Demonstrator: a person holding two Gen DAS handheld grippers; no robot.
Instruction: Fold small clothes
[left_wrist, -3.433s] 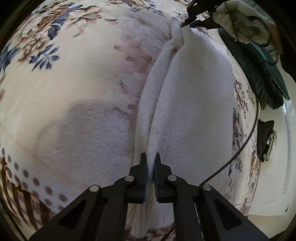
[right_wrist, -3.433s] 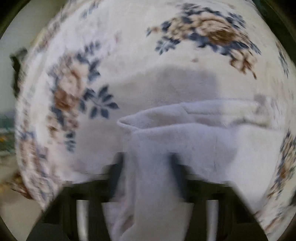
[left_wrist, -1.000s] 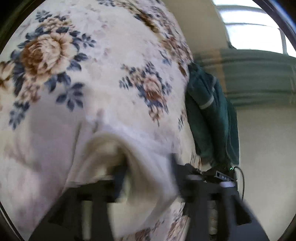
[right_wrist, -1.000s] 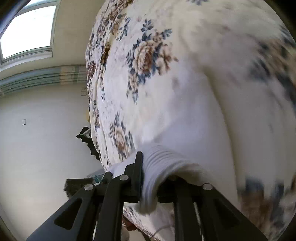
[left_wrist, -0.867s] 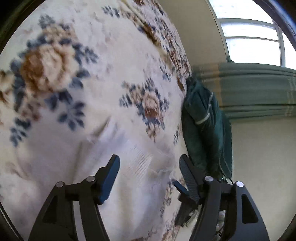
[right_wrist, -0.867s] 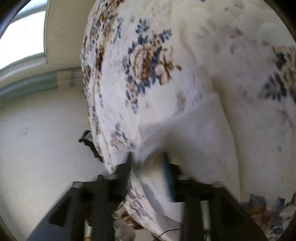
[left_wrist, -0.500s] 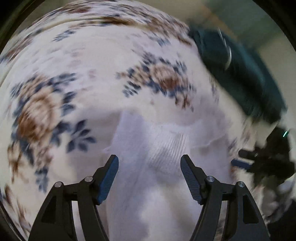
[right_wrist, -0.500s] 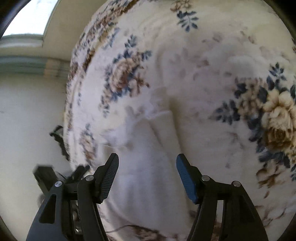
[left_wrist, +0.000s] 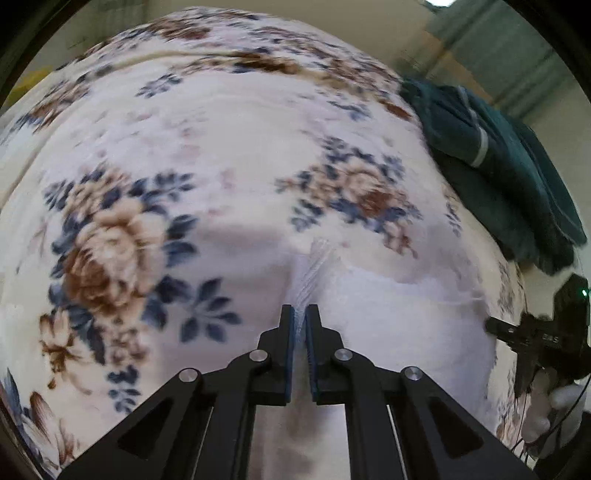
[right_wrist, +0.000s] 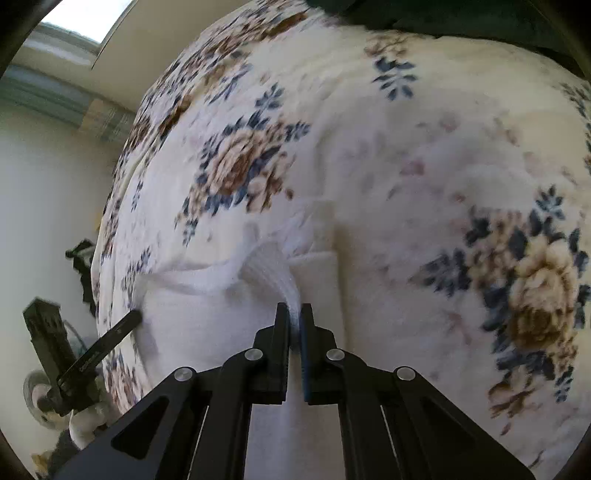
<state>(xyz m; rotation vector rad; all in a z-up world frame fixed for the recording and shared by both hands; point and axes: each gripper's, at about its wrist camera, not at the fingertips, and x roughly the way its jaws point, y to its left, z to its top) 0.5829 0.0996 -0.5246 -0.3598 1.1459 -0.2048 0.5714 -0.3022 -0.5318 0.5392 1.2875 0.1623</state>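
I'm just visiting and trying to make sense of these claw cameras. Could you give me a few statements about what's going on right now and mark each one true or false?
1. The left claw is closed on the white garment. True.
2. The right claw hangs wide open above the cloth. False: its jaws are pinched shut on a bunched bit of the white garment.
3. The garment lies on a floral blanket. True.
4. A red towel sits at the blanket's edge. False: the bundle there is a dark green cloth.
5. Each claw shows up in the other's camera. True: the right one appears at the right edge of the left view, the left one at the lower left of the right view.
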